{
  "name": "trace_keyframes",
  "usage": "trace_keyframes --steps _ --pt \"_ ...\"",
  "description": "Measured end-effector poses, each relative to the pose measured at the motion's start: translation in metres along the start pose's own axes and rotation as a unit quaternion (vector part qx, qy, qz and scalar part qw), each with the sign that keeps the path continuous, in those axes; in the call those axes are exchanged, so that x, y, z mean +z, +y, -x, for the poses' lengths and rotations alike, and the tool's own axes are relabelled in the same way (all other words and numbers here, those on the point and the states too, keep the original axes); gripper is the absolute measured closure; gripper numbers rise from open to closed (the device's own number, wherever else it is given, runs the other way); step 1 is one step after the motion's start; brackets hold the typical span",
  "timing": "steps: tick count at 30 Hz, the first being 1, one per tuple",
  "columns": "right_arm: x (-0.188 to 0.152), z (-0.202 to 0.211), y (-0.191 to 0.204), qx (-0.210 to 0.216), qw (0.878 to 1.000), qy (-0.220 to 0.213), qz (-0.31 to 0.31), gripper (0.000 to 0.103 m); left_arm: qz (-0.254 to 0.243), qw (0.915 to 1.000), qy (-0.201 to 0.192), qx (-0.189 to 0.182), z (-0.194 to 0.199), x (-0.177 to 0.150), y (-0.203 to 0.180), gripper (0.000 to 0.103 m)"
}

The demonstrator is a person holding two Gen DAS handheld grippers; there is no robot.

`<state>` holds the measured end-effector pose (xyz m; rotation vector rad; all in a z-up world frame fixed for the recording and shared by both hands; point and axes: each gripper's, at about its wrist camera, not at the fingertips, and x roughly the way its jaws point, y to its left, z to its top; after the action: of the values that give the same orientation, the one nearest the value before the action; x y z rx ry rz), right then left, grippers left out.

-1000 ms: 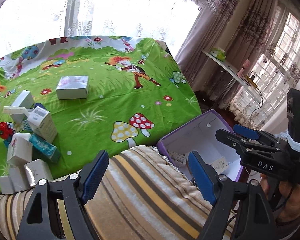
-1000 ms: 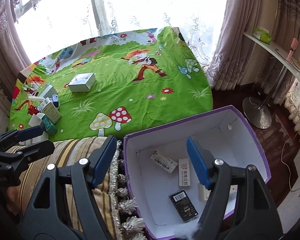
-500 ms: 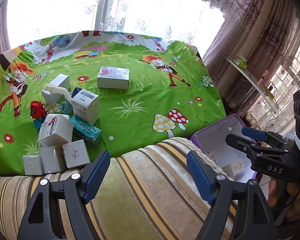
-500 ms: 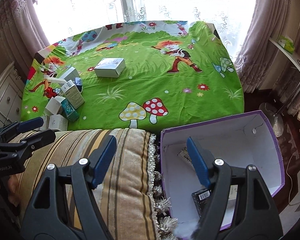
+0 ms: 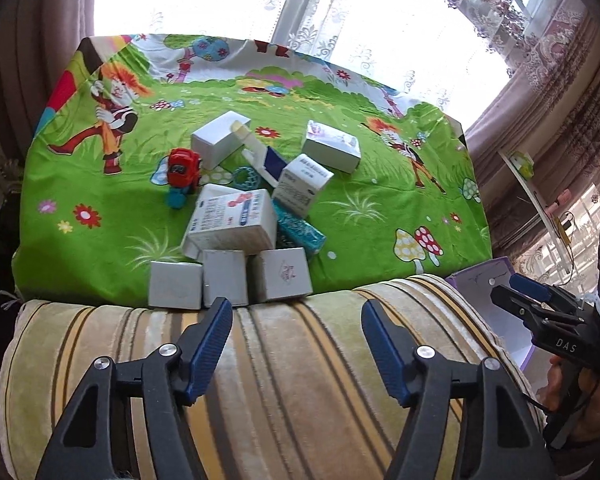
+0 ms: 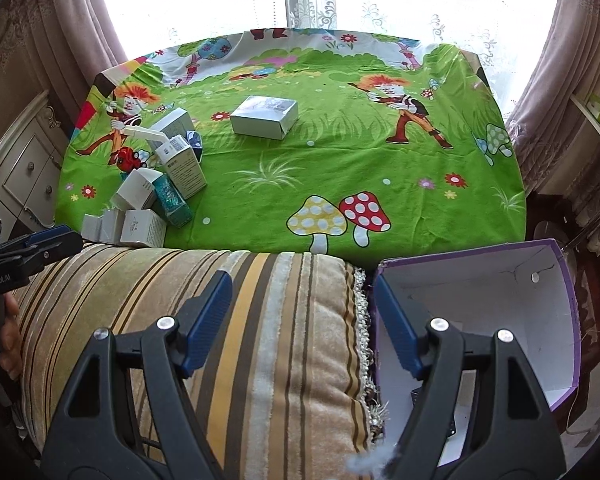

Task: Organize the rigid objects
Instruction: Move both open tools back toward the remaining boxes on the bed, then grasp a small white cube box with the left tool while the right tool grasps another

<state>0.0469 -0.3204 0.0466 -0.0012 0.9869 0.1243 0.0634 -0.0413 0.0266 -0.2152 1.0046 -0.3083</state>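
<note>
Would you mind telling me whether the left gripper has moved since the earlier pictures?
Yes. The left gripper swung left, from the purple box toward the pile of boxes; its jaws have been closing, empty.

Boxes (image 5: 236,236) sat piled on bed's (image 6: 340,168) left; cushion (image 6: 228,320) lay in front, bin (image 6: 540,320) to cushion's right.

Left gripper (image 5: 296,346) closing, nothing between; right gripper (image 6: 302,320) agape.

The right gripper's fingers (image 6: 400,328) are hiding most of the purple box's (image 6: 556,320) floor, at five o'clock.
</note>
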Motion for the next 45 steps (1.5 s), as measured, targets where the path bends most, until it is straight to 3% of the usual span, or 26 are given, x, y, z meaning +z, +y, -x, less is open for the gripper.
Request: trace_keyframes --steps 11,26,39,42,45 --pt "0.009 -0.016 0.036 0.023 0.999 0.016 0.03 0.026 0.018 0.9986 0.025 0.042 -0.006 0.005 0.047 0.043" --pt "0.031 -0.034 0.086 0.044 0.995 0.016 0.085 0.026 0.017 0.9948 0.086 0.051 -0.045 0.02 0.07 0.05" --pt "0.042 -0.075 0.137 0.09 0.987 0.076 0.107 0.026 0.019 0.9928 0.101 0.063 -0.058 0.024 0.081 0.053" --pt "0.043 -0.085 0.148 0.096 0.985 0.089 0.112 0.026 0.023 0.9921 0.106 0.064 -0.062 0.025 0.086 0.061" --pt "0.045 -0.096 0.154 0.095 0.984 0.102 0.109 0.026 0.027 0.9924 0.105 0.058 -0.064 0.024 0.088 0.061"
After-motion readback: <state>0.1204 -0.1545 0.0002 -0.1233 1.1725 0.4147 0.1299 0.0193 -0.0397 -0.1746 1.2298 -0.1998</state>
